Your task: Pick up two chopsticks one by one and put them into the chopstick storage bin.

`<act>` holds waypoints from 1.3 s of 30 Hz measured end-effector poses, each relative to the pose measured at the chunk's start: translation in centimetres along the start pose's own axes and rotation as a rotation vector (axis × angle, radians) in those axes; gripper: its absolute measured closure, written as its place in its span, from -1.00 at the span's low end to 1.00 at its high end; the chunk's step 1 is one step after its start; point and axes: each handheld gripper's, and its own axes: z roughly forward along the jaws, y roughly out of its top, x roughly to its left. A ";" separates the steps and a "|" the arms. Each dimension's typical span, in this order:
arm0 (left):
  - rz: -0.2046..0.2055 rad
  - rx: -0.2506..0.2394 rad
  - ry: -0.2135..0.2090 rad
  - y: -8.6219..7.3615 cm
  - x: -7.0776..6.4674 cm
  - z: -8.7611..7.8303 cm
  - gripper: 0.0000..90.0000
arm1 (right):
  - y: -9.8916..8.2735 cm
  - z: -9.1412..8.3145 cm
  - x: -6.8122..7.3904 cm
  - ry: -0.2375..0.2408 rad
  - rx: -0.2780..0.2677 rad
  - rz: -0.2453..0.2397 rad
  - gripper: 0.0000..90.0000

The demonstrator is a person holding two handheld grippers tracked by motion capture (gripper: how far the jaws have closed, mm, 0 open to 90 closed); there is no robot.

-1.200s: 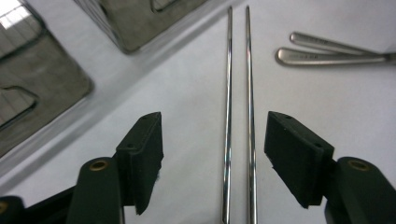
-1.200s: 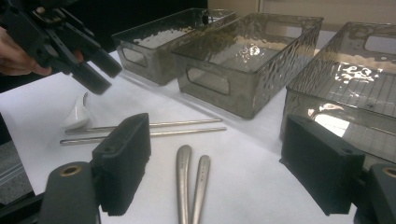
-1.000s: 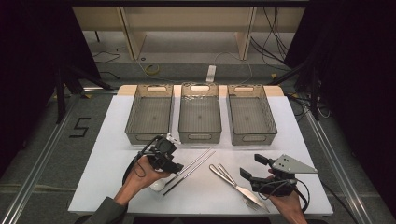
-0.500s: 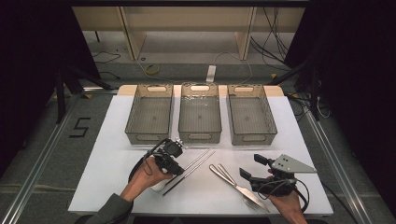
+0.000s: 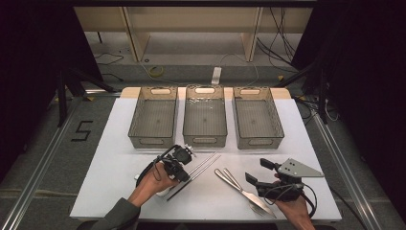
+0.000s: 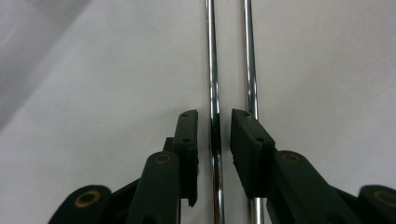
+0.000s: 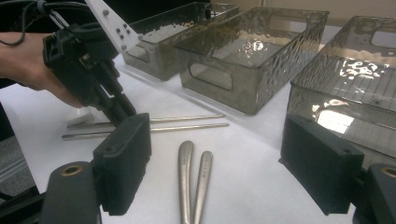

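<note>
**Left gripper closing on the first chopstick; sorting has barely begun**

The left gripper (image 5: 187, 168) is down at the white table (image 5: 105, 167), its jaws set around one of the two metal chopsticks (image 6: 214, 93). In the left gripper view that rod runs straight up between the two black pads, while its twin (image 6: 249, 60) lies just beside it, outside the right-hand pad. The jaws have just been closing and now stand narrow around the rod, yet a thin gap shows on each side of it, so the pinch does not look made (the rod seems to lie flat on the table).

The right gripper (image 5: 261, 173) hovers at the table's near right corner, its jaws spread wide and holding nothing. Just beside it lie a fork (image 5: 250, 194) and a second piece of cutlery whose head is hard to make out; their handles (image 7: 192, 182) show side by side in the right gripper view.

Behind all this stand three clear bins (image 5: 205, 120) in a row, and none holds anything. Judged from that, nothing has been put away: the chopsticks and both pieces of cutlery remain on the table, and the work in hand is only the first grasp, with lifting and placing left to do.
</note>
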 end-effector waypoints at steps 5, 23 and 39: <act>0.015 0.010 0.019 0.1 -0.2 0.1 0.65 | 0.0 0.0 0.0 0.002 0.001 -0.001 -0.43; -0.014 0.015 0.002 0.3 0.0 0.1 0.88 | 0.0 0.0 0.0 -0.008 0.011 -0.010 -0.42; 0.004 -0.087 -0.031 0.4 -0.4 -3.2 0.89 | 0.1 -0.3 -0.1 -0.008 0.003 -0.011 -0.40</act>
